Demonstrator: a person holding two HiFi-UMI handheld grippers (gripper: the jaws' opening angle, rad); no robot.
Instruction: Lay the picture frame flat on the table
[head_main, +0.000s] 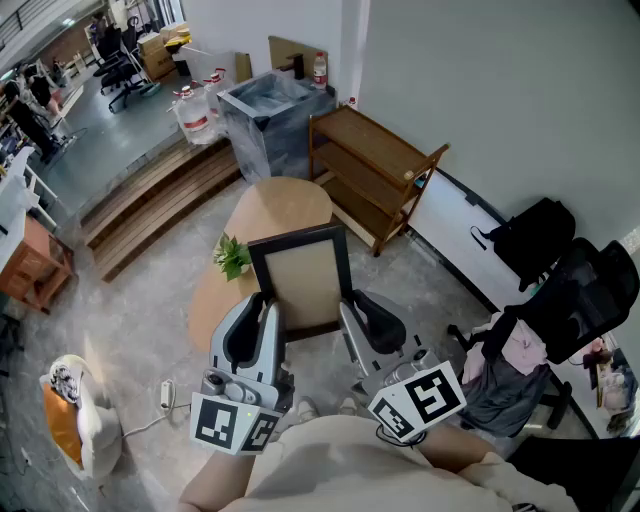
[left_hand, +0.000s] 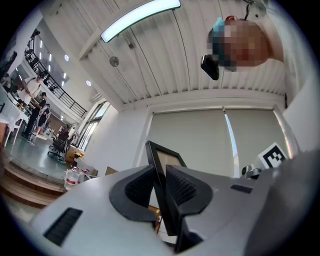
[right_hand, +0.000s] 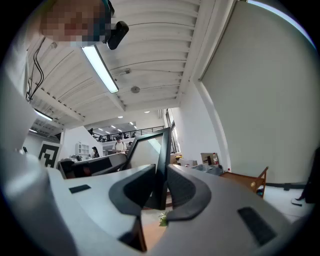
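A black picture frame (head_main: 300, 280) with a beige panel is held up, tilted, over the small wooden table (head_main: 290, 205). My left gripper (head_main: 264, 312) is shut on the frame's left side rail, and my right gripper (head_main: 350, 318) is shut on its right side rail. In the left gripper view the frame's edge (left_hand: 159, 170) runs between the two pads of the left gripper (left_hand: 161, 192). The right gripper view shows the same: the frame (right_hand: 163, 150) is pinched edge-on in the right gripper (right_hand: 161, 187). The frame's lower edge is hidden behind the grippers.
A small green plant (head_main: 232, 256) sits on the table's left side, close to the frame. A wooden shelf (head_main: 370, 170) and a grey bin (head_main: 268, 120) stand behind the table. A black office chair (head_main: 590, 290) with clothes is at the right, wooden steps (head_main: 150, 200) at the left.
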